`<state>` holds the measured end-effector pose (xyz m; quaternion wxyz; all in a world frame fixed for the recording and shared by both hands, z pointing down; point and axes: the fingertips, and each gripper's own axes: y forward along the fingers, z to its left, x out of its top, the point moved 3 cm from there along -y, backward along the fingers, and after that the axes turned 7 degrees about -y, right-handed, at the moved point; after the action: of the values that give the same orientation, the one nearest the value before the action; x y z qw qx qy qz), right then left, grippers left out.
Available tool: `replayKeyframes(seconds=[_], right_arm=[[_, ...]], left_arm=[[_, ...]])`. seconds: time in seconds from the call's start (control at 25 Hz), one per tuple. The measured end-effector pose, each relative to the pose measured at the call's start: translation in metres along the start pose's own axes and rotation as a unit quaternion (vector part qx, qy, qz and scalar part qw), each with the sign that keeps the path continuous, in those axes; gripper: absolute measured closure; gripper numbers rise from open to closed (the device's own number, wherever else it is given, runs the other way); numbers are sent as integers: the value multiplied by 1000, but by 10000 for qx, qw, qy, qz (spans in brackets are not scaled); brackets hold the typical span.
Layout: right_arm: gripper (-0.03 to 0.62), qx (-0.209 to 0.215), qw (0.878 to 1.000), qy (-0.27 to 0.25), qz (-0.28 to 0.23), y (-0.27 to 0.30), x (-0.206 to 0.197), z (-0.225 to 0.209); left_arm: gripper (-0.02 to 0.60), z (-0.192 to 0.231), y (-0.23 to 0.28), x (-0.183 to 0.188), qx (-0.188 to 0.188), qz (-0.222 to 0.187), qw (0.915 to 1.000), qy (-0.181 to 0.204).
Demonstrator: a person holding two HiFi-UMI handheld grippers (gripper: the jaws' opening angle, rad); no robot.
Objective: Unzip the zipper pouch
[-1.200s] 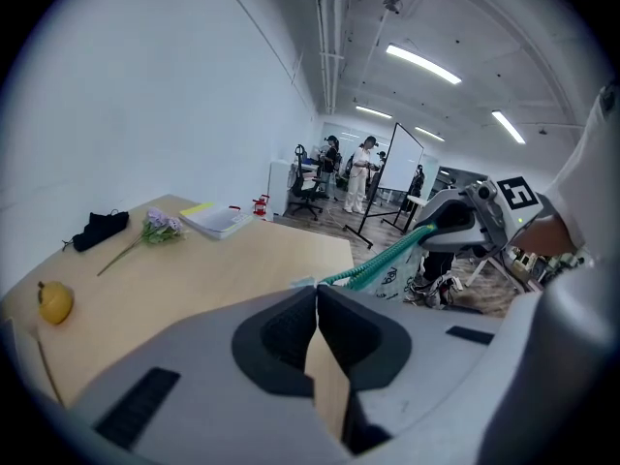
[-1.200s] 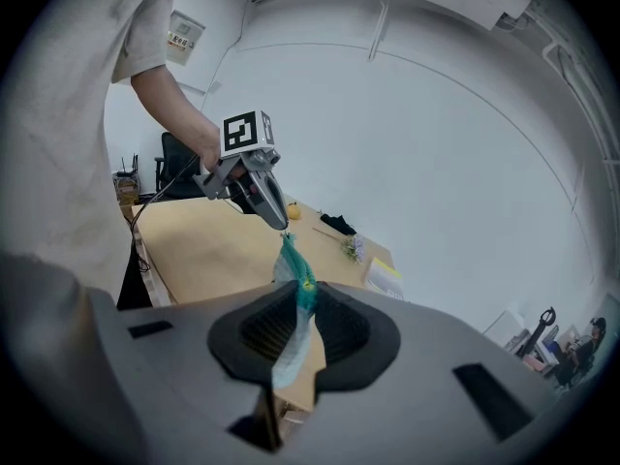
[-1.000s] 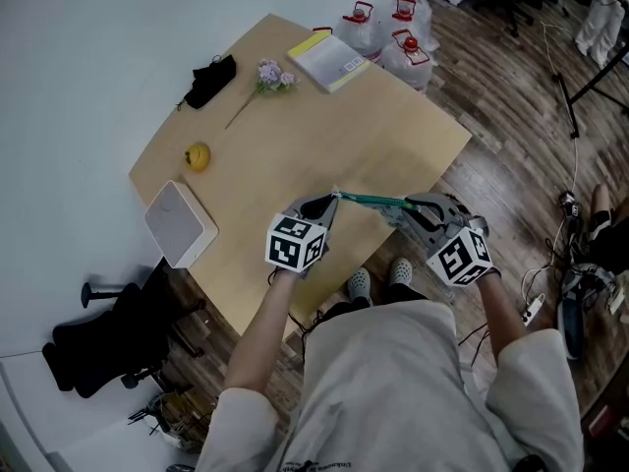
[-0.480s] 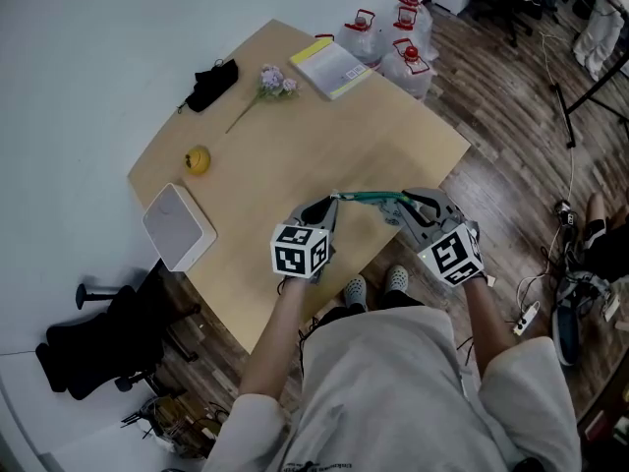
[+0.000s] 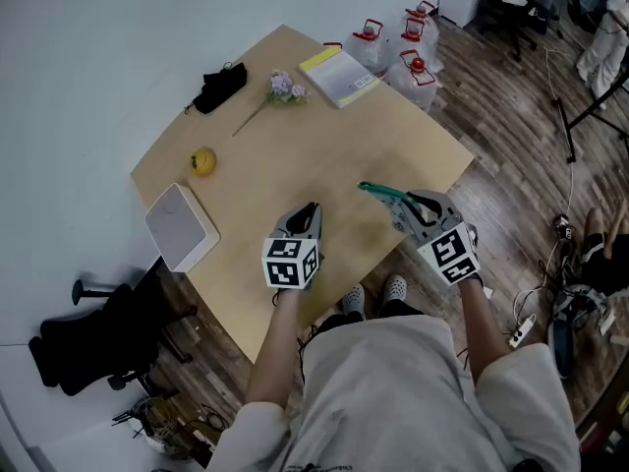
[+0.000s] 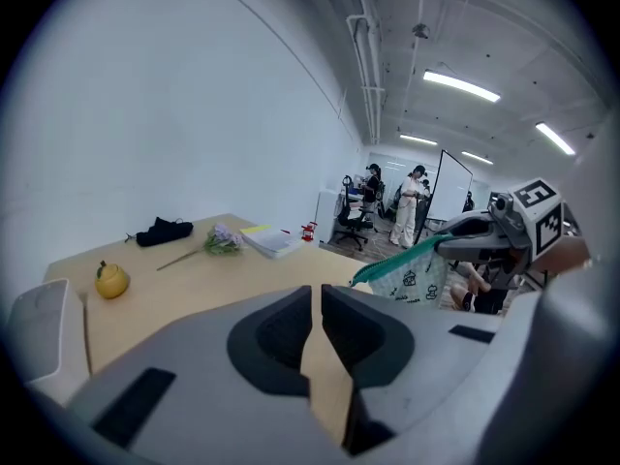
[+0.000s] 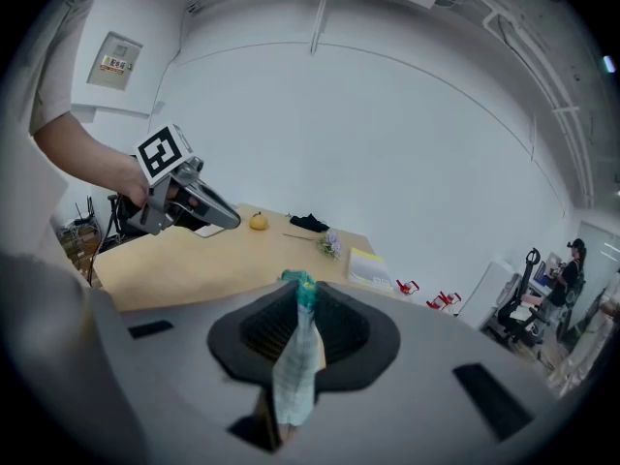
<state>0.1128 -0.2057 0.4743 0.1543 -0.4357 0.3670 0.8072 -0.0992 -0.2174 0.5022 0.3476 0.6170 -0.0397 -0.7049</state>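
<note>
Right gripper view: right gripper (image 7: 298, 298) jaws pinch the zipper pouch (image 7: 291, 376); head view shows it seemingly over the surface (image 5: 295, 155) edge; left gripper (image 6: 316, 303) jaws, just opened slightly, hold nothing.

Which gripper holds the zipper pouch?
The right gripper: its jaws clamp the zipper pouch. The left gripper has just been opening, with nothing between its jaws.

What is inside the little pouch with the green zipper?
Its inside cannot be seen. The pouch hangs pinched flat in the right gripper, so only its printed cloth and green zipper edge show; anything in it is covered.
</note>
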Motion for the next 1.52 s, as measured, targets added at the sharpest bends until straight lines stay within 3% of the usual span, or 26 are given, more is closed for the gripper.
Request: replayKeyframes(seconds=[0.24,0.64,0.92,1.16,1.52], right_arm=[[534,-215,9973,706,-28,9,2,-13],[534,-502,9869,1516,-223,13,18,-22],[534,-552,9831,1729,-243,11,17,-17],[534,-383,9837,1731,-305,17,22,-11],[534,-216,9857,1618,-426,21,33,-6]], left_arm=[[541,-5,-3,10,242,-81,9984,513],[541,-28,-10,28,75,-595,9981,167],[543,-38,-20,35,78,-849,9964,-25],[560,-55,-18,29,-98,-806,9967,24],[560,-45,-23,34,-51,-869,9961,-124]])
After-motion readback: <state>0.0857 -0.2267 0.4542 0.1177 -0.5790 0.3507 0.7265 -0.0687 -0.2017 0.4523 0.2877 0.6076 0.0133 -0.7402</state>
